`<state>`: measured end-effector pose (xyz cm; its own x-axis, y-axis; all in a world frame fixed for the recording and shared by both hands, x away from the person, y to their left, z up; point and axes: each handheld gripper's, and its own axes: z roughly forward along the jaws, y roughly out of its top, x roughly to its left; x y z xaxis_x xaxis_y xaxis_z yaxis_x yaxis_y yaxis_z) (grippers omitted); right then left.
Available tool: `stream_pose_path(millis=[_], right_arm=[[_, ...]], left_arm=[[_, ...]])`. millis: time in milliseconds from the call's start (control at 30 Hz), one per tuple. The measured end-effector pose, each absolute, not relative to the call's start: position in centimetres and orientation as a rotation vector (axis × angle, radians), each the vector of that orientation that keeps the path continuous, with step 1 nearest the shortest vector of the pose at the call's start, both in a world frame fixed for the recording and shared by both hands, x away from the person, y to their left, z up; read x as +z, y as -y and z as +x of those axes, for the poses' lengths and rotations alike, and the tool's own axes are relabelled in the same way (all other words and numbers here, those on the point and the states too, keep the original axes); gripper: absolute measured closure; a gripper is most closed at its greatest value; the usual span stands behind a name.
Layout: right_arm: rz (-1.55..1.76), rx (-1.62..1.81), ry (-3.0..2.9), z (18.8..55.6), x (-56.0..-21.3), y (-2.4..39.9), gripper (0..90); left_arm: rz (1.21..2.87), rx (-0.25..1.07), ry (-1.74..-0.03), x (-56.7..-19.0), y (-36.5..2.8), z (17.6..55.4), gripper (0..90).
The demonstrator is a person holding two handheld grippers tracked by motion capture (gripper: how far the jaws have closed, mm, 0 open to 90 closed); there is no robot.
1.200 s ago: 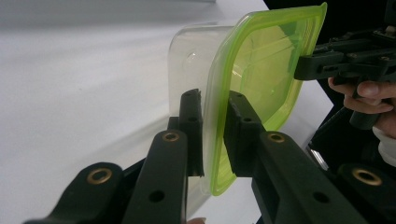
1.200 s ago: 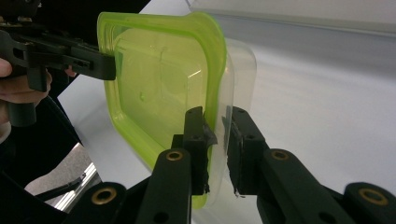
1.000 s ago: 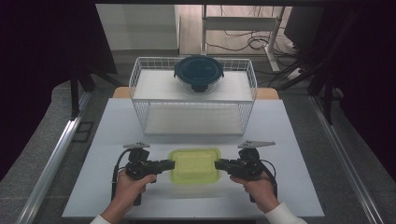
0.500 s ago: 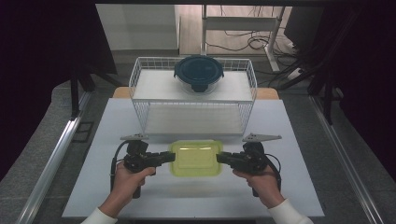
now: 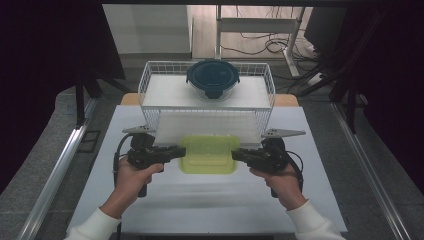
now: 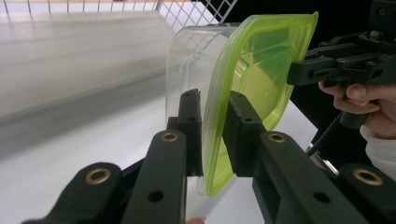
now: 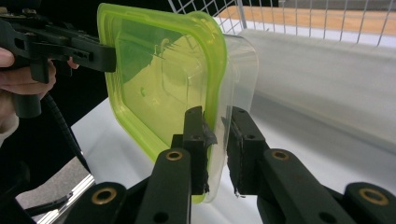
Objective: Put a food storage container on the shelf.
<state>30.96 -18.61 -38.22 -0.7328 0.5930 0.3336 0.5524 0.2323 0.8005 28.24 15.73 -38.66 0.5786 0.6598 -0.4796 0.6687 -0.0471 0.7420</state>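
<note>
— What have they got hold of there?

— A clear container with a lime-green lid [image 5: 209, 153]. The left gripper [image 5: 172, 152] pinches its left edge and the right gripper [image 5: 240, 155] pinches the right edge, one hand on each tool.

— Are the jaws really clamped, or just near it?

— Clamped. In the left gripper view the two black jaws sit on either side of the lid's rim [image 6: 219, 140], pressing on it, with the clear body [image 6: 187, 60] bulging off to one side. The right gripper view shows the same thing mirrored: the rim of the container [image 7: 212, 116] caught between the jaws, green lid on one face, clear tub on the other.

— Where is it over the table?

— Held level above the white worktop [image 5: 200, 205], about midway between its left and right edges, just in front of the wire basket [image 5: 150, 85]. Its far edge sits right under the basket's front wall. A soft shadow lies on the worktop nearer the person, so it looks lifted clear of the surface.

— Anything in the basket?

— A round container with a dark blue lid [image 5: 213, 79], at the back of the basket, near the middle.

— And the hands?

— The left hand [image 5: 131, 177] and right hand [image 5: 280, 182] come in from the near edge, white sleeves showing.
</note>
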Motion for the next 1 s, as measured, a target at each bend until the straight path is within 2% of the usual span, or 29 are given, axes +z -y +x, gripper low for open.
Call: stream_pose_path(millis=[467, 1000], right_arm=[[1.073, 1.577, -2.401, 31.9, -34.6, 18.5, 78.1], [1.07, 1.577, -2.371, 32.6, -33.2, 18.9, 78.1]], left_arm=[[1.705, 0.004, -1.066, -35.6, -16.1, 29.4, 78.2], [1.723, 0.032, -1.046, -33.7, -15.6, 30.6, 78.2]])
